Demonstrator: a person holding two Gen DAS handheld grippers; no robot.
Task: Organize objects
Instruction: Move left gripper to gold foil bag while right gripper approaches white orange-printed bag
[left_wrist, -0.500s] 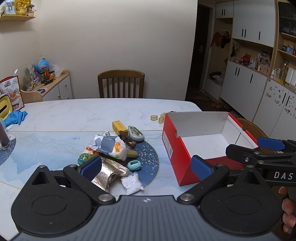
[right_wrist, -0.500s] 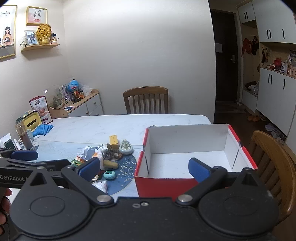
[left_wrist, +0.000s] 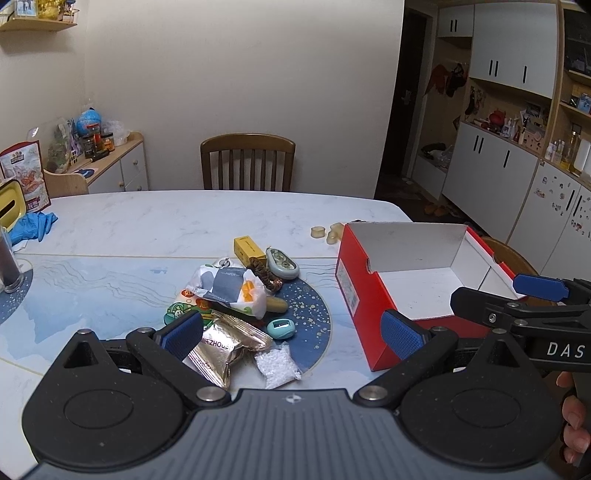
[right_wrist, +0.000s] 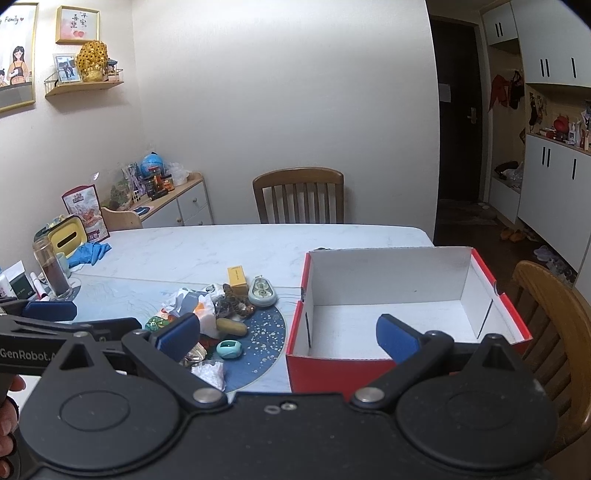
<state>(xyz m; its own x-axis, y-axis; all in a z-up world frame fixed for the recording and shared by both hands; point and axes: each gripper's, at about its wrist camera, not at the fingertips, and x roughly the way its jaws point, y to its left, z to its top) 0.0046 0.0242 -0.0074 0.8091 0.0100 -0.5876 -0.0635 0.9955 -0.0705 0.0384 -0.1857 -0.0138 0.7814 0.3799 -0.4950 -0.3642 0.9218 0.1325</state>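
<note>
A pile of small objects lies on a round blue mat (left_wrist: 314, 314): a white paper packet (left_wrist: 231, 288), a gold foil packet (left_wrist: 221, 350), a yellow box (left_wrist: 247, 249), a teal oval item (left_wrist: 280, 328), a bag of white beads (left_wrist: 277, 363). An empty red box (left_wrist: 358, 291) with a white inside stands to its right, also in the right wrist view (right_wrist: 388, 321). My left gripper (left_wrist: 291, 332) is open, empty, held above the near side of the pile. My right gripper (right_wrist: 288, 334) is open, empty, above the box's near left corner.
A wooden chair (left_wrist: 247, 162) stands at the table's far side and another (right_wrist: 554, 332) to the right of the box. Blue gloves (left_wrist: 31, 225), a dark glass (right_wrist: 53, 275) and a yellow holder sit at the left. Small beige pieces (left_wrist: 327, 232) lie behind the box.
</note>
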